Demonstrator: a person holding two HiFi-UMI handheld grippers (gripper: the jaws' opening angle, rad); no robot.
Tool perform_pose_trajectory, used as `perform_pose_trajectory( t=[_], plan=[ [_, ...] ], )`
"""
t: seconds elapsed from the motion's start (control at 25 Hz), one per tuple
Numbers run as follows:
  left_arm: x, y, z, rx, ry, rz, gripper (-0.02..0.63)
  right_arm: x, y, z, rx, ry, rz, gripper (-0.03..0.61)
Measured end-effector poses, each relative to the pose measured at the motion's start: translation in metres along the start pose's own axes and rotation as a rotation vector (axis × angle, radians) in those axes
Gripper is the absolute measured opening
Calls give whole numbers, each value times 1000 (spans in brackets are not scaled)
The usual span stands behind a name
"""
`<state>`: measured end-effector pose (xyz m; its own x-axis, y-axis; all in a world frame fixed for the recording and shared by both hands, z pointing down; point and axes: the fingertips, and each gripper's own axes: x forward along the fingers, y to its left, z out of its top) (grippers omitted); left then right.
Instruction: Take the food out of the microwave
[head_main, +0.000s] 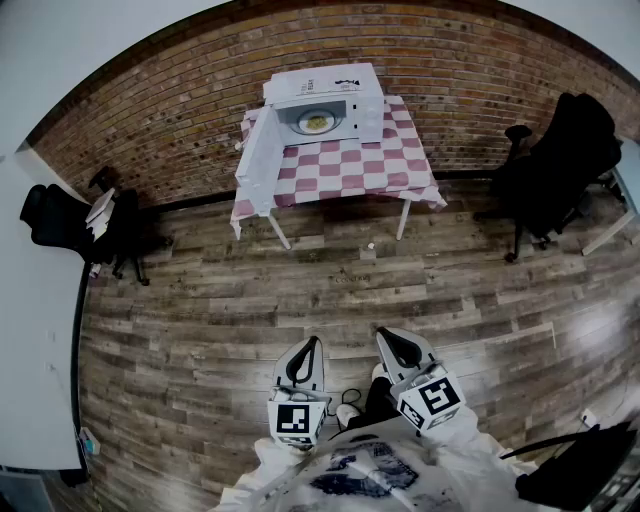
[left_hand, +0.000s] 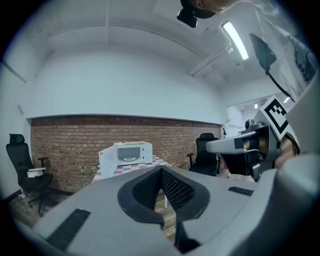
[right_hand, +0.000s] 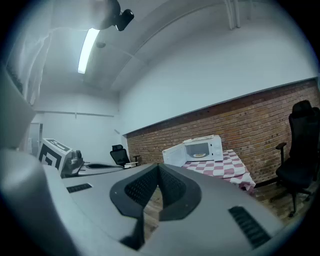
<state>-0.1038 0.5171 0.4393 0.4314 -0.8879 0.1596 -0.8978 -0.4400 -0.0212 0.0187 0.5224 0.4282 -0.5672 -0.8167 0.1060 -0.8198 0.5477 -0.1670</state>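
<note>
Two grippers hanging low near person's body in head view: left gripper (head_main: 311, 343), right gripper (head_main: 386, 336), both well apart from microwave (head_main: 325, 100) on checkered table (head_main: 350, 172). Door (head_main: 262, 160) standing open, food (head_main: 315, 122) sitting inside.

Left gripper view: jaws pressing together, nothing between.

Right gripper view: same deal, pressed together, empty.

Tip imo: walking up close first, spreading jaws before reaching in, lifting food out level.

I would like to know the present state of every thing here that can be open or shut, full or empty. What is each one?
microwave: contains a plate, not emptied yet.
microwave door: open, swung wide to the left.
plate of food: inside the microwave.
left gripper: shut, empty, far from the microwave.
right gripper: shut, empty, far from the microwave.
</note>
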Motion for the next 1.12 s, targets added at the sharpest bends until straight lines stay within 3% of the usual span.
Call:
perform_pose_trajectory(
  t=[0.28,0.56,0.88,1.12],
  plan=[
    [80,-7,33,31,-49,9,8,39,-66,30,-18,-32,4,14],
    [139,-16,40,17,-23,14,8,63,-118,41,8,-30,22,14],
    [179,-34,40,-16,-9,-3,8,72,-157,41,40,-16,41,14],
    [198,-38,53,13,-19,-18,8,77,-180,46,70,-29,23,14]
  ],
)
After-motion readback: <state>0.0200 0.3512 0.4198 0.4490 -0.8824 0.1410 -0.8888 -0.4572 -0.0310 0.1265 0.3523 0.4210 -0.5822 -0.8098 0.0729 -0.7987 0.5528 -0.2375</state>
